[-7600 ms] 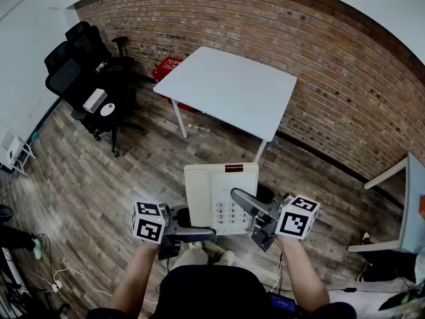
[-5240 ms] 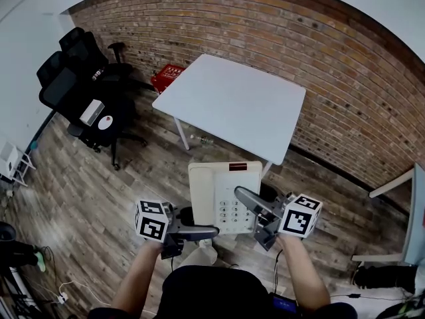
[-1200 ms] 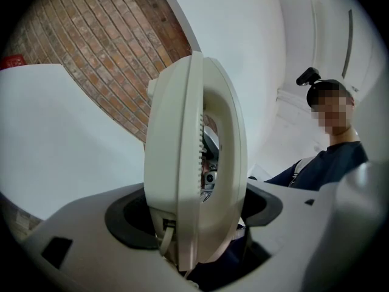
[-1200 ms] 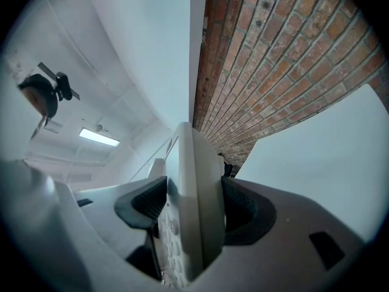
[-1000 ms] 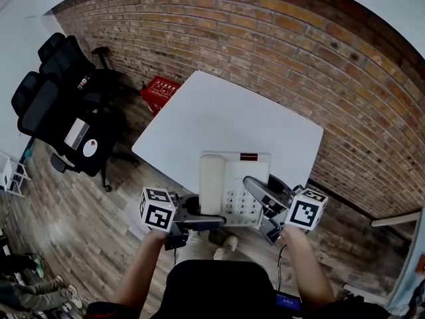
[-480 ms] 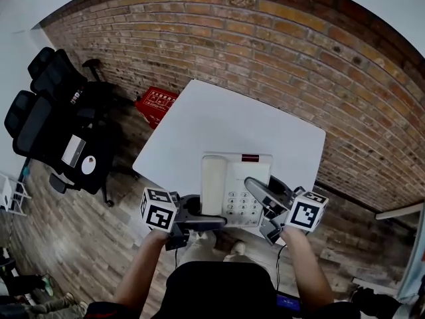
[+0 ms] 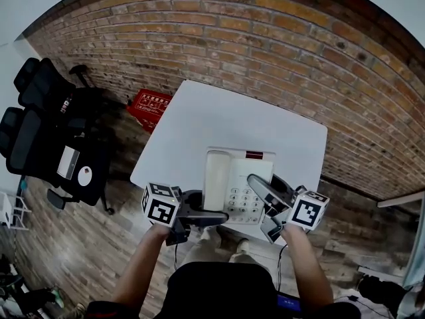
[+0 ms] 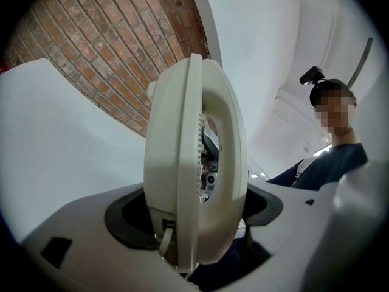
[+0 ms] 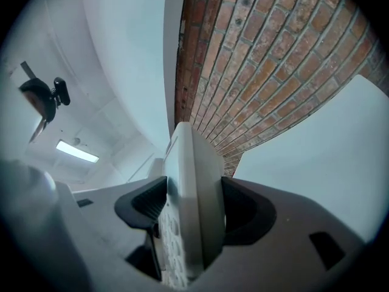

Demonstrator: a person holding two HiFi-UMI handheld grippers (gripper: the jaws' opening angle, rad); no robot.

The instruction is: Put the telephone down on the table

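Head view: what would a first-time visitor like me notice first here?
A cream telephone is at the centre, clamped on either side by the left gripper and the right gripper, over the near edge of a white table. Behind runs a red brick wall, and black office chairs crowd the floor at the left.

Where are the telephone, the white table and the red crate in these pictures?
telephone (image 7: 247, 173): head view, on its body above the keypad.
white table (image 7: 226, 121): head view, on the bare top beyond the telephone.
red crate (image 7: 150, 103): head view, on its top face, left of the table.
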